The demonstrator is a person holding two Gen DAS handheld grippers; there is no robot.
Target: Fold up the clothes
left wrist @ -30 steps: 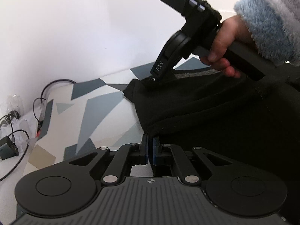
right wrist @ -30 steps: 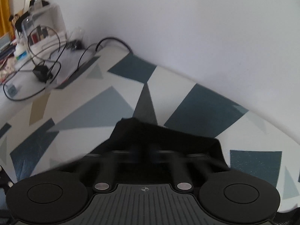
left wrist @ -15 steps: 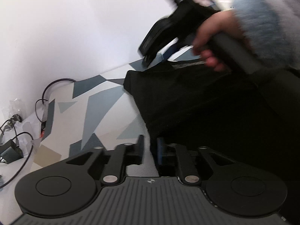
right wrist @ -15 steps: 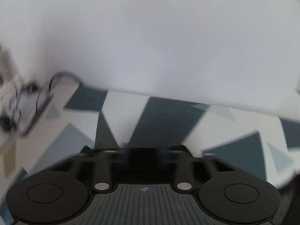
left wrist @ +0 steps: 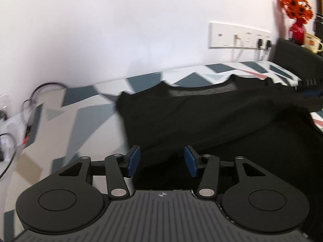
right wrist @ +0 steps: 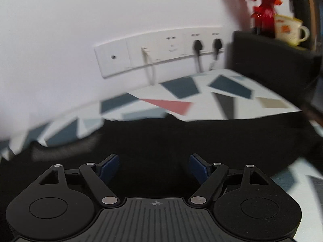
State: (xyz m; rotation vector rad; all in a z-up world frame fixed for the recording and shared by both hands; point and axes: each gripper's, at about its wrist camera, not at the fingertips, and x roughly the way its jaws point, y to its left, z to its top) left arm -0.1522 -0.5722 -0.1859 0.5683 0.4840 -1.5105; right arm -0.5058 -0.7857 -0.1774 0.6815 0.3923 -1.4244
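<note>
A black garment (left wrist: 212, 119) lies on the patterned tablecloth (left wrist: 84, 113), one layer folded over another, its neckline toward the wall. My left gripper (left wrist: 162, 161) is open and empty, just above the garment's near left edge. In the right wrist view the same garment (right wrist: 181, 139) fills the foreground. My right gripper (right wrist: 154, 168) is open and empty above the cloth. The right gripper's tip (left wrist: 310, 89) shows at the far right edge of the left wrist view, over the garment.
A white wall with a socket strip (right wrist: 161, 50) and plugged cables runs behind the table. A black box (right wrist: 272, 60) at the right carries a red vase of orange flowers (left wrist: 296, 10) and a cream mug (right wrist: 288, 30). Cables (left wrist: 30, 104) lie at the table's left end.
Both grippers were shut on the garment and have opened, letting it go. The right gripper swung away to the right; the left has drawn back slightly. The cloth now lies flat.
</note>
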